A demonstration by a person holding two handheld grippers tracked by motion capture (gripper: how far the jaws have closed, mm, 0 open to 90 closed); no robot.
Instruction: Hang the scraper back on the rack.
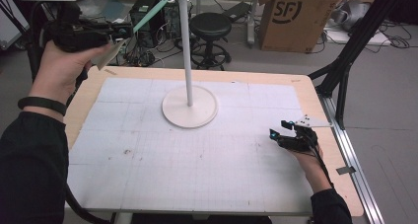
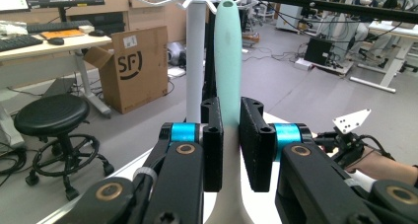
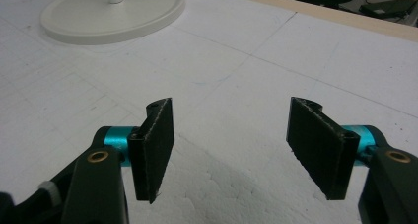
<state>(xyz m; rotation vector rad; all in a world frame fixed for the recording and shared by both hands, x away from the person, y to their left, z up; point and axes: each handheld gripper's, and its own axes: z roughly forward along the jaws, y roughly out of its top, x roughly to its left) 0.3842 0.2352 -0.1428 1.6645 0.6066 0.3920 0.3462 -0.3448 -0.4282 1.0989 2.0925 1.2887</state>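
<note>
high view: the left gripper (image 1: 117, 32) is raised off the far left corner of the tabletop (image 1: 300, 88), held in the person's left hand (image 1: 61, 66). its fingers (image 2: 213, 145) are closed on a long utensil (image 2: 228, 61) with a mint green handle and a pale beige lower part. in the left gripper view the green handle rises upright between the 2 black pads, just beside the white pole of the stand (image 2: 195, 56), whose hooks spread out at its top. from above, the handle slants up toward the pole and its tip is near it; contact cannot be told.

the stand's round white base (image 1: 190, 107) sits on the white gridded mat (image 1: 148, 160), toward the far middle of the tabletop.

the right gripper (image 1: 282, 134) is low over the right side of the mat, well apart from the stand. in the right gripper view its fingers (image 3: 156, 145) stand wide apart with nothing between them, bare mat below, and the stand's base at the upper left.

beyond the tabletop stand a black stool (image 1: 211, 39) and a cardboard box (image 1: 296, 17) on the floor.
</note>
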